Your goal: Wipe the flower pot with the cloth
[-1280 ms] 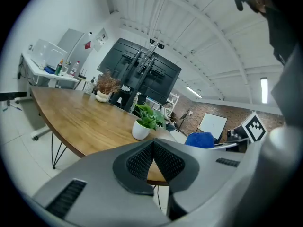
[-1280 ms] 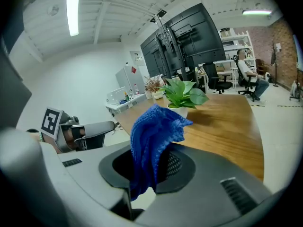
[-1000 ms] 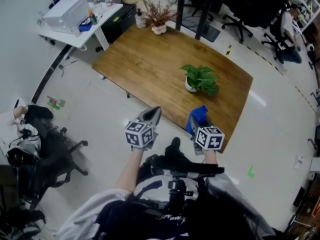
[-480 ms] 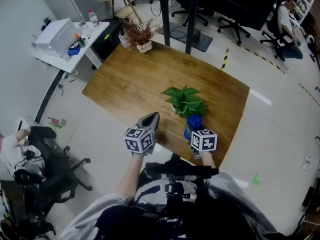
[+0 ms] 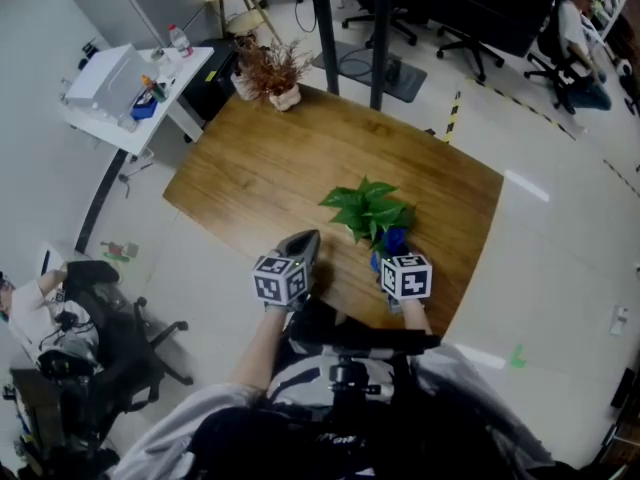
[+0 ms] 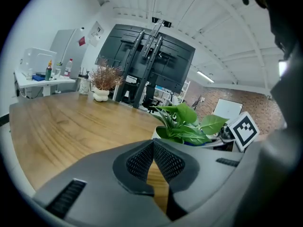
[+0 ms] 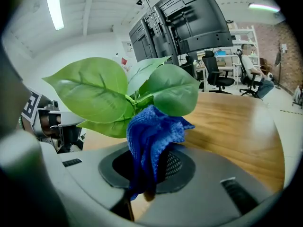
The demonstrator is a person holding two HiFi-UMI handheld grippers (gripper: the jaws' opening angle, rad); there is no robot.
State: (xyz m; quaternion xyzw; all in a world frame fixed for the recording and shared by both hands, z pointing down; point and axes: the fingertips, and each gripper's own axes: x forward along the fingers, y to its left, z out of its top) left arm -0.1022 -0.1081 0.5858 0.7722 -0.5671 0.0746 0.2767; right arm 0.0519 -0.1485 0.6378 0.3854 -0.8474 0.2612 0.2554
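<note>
- The flower pot [image 6: 154, 133] stands on the wooden table [image 5: 250, 168], near its near edge and toward the near right corner. Only the left gripper view shows it, as a sliver of white rim under the foliage.
- In the head view, the green plant [image 5: 368, 211] covers the pot completely. The right gripper view shows only large leaves, close up.
- You hold the blue cloth [image 7: 152, 135] in the right gripper [image 7: 147, 176]. Its jaws pinch the cloth's lower part, and the bunched upper part stands up in front of the leaves.
- The head view places the cloth [image 5: 393, 240] just beside the near side of the plant. No view settles whether cloth and leaves touch.
- Your left gripper [image 6: 153, 145] has its jaws pressed together at the tips, with nothing between them. It hovers over the near edge of the table, left of the plant.
- The left gripper view also shows the right gripper's marker cube [image 6: 244, 129] beyond the plant.
- A second pot with dried reddish twigs [image 5: 272, 71] stands at the far left corner of the table, well apart from the green plant.
</note>
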